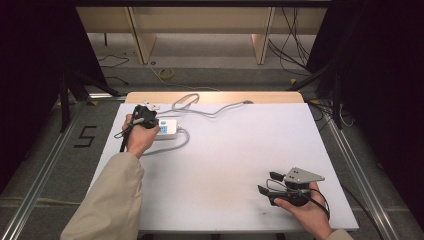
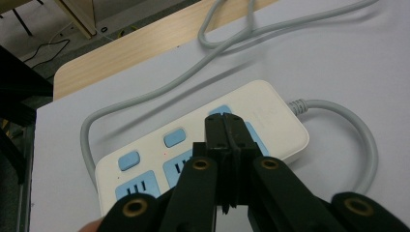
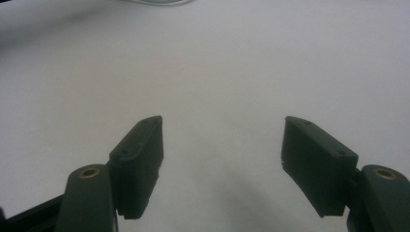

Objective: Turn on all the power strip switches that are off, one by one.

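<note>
The left gripper [image 2: 225, 126] has its jaws clenched together with nothing between them, tips poised right over the white power strip [image 2: 203, 154] — apparently about to press one of its blue switches [image 2: 174, 137]. The strip lies loose on the worktop [image 1: 235, 150], just beneath those jaws, so an off-centre push could skid it or land on a socket instead. The right gripper [image 3: 221, 145] rests well apart, jaws released — too far off to steady the strip.

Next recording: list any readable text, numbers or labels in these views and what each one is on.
"5": black figure on the grey floor left of the table.
Power strip: no print readable; the left tongs, shut, cover part of it.
</note>
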